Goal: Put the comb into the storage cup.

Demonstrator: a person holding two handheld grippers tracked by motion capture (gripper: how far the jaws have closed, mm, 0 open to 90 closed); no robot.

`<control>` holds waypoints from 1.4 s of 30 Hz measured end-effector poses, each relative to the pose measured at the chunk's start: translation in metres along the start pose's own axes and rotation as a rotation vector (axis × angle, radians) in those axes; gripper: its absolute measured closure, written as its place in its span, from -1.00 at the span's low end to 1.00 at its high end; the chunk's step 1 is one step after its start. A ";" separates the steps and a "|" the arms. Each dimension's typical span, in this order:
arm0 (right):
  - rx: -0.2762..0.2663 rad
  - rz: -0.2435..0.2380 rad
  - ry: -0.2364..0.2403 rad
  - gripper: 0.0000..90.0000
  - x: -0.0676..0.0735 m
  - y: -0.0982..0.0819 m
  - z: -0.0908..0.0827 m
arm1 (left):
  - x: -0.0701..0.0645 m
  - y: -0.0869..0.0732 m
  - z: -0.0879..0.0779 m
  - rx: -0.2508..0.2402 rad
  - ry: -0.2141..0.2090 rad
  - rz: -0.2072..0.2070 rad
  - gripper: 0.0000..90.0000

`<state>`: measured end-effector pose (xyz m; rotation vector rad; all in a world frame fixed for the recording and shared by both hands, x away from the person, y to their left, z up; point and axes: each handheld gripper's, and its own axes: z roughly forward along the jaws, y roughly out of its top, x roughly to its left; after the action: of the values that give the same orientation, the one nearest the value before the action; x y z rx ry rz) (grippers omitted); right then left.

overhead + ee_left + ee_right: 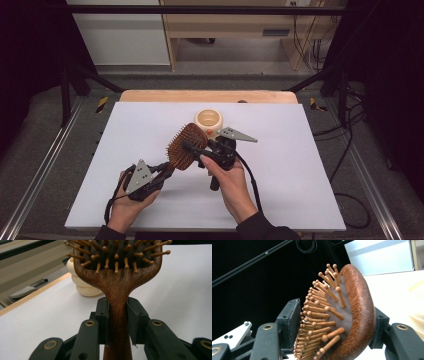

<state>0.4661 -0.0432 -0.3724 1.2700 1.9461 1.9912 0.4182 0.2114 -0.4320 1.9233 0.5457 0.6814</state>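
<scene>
A wooden paddle hairbrush (185,146) with wooden pins is held tilted above the white table. My left gripper (167,172) is shut on its handle; in the left gripper view both pads clamp the narrow neck of the hairbrush (117,290) just below the head. My right gripper (192,150) straddles the head from the right. In the right gripper view one pad touches the pin tips and the other sits against the rounded wooden back of the hairbrush (352,310).
A cream, rounded holder (208,119) stands on the table just behind the brush head, close to the right gripper. The white table surface (300,175) has a wooden far edge (207,96). Metal rails run along both sides.
</scene>
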 end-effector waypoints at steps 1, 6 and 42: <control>-0.002 0.001 0.001 -0.10 0.000 0.000 0.000 | 0.000 0.000 0.000 -0.002 -0.002 -0.003 0.61; -0.013 0.006 0.010 -0.01 0.002 0.000 0.000 | 0.001 -0.001 0.000 -0.008 0.000 -0.014 0.61; -0.028 -0.030 -0.015 0.18 0.014 0.016 -0.002 | 0.008 -0.005 0.000 -0.093 -0.039 -0.161 0.30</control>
<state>0.4632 -0.0397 -0.3510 1.2385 1.9121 1.9816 0.4236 0.2182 -0.4348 1.7808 0.6259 0.5550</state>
